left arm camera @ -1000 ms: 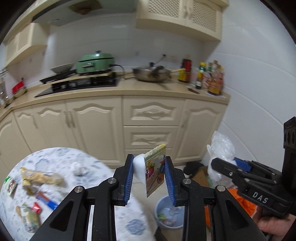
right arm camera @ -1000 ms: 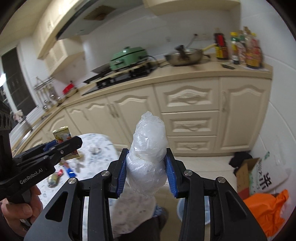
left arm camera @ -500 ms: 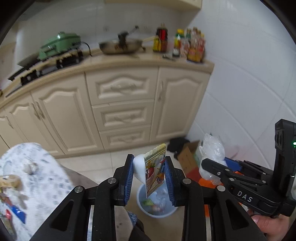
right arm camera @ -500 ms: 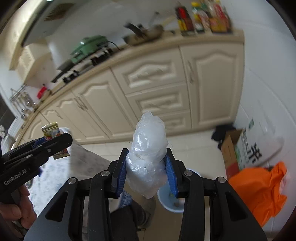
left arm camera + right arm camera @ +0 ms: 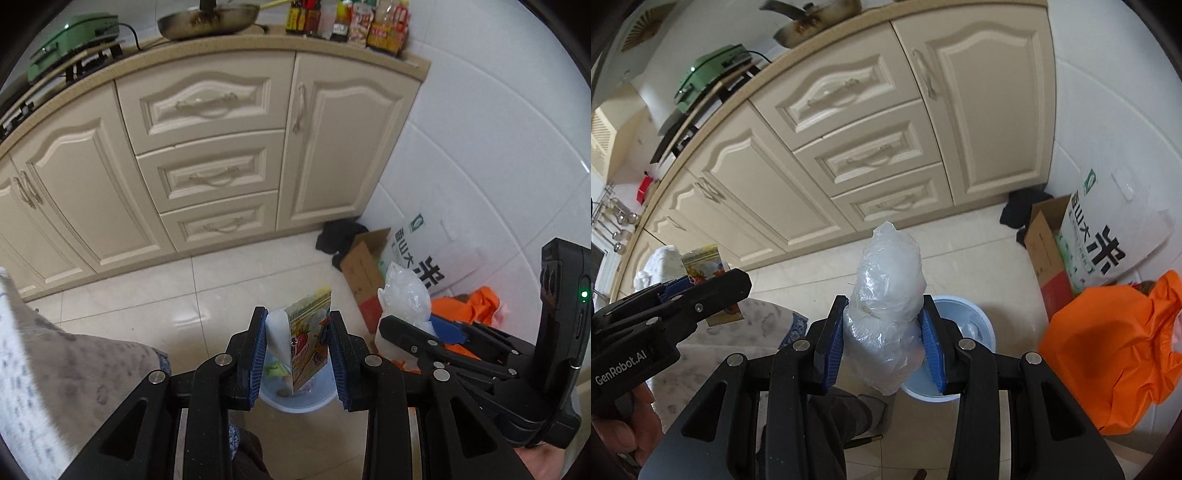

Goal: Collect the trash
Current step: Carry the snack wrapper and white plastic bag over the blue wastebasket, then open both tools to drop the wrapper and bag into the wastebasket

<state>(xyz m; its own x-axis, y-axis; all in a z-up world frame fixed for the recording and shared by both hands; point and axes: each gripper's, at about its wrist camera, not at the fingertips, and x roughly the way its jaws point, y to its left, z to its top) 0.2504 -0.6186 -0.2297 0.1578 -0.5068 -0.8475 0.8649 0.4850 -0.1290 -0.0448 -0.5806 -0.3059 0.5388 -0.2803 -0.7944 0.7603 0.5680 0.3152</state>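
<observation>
1. Blue-padded left gripper [image 5: 297, 350] is clamped on a printed snack packet [image 5: 309, 338], which stands upright between the pads. It has a strawberry picture on the face and a plain white side turned toward the left pad.
2. Right gripper [image 5: 885, 345] is squeezing a crumpled clear plastic bag [image 5: 889, 291]. The bag bulges well above the pads and hangs a bit below them too.
3. Both grippers point down at the tiled floor [image 5: 155, 295], and a pale blue trash bin [image 5: 975, 325] sits right behind and under the held stuff in both views. In the left wrist view you can see a few scraps already lying in the bottom of it.
4. Each gripper shows up in the other's camera: the right one off to the right in the left wrist view, the left one at the lower left in the right wrist view, with a hand wrapped round its handle.
5. Beside the bin, against the white tiled wall, there's an orange bag [image 5: 1115, 350], an open cardboard box [image 5: 1043, 254] and a big white sack [image 5: 1108, 229] with black lettering.
6. Cream cabinets [image 5: 207, 158] run along the back, with a pan [image 5: 207, 22] and bottles up on the worktop.
7. A patterned tablecloth edge [image 5: 55, 373] shows at the lower left.
</observation>
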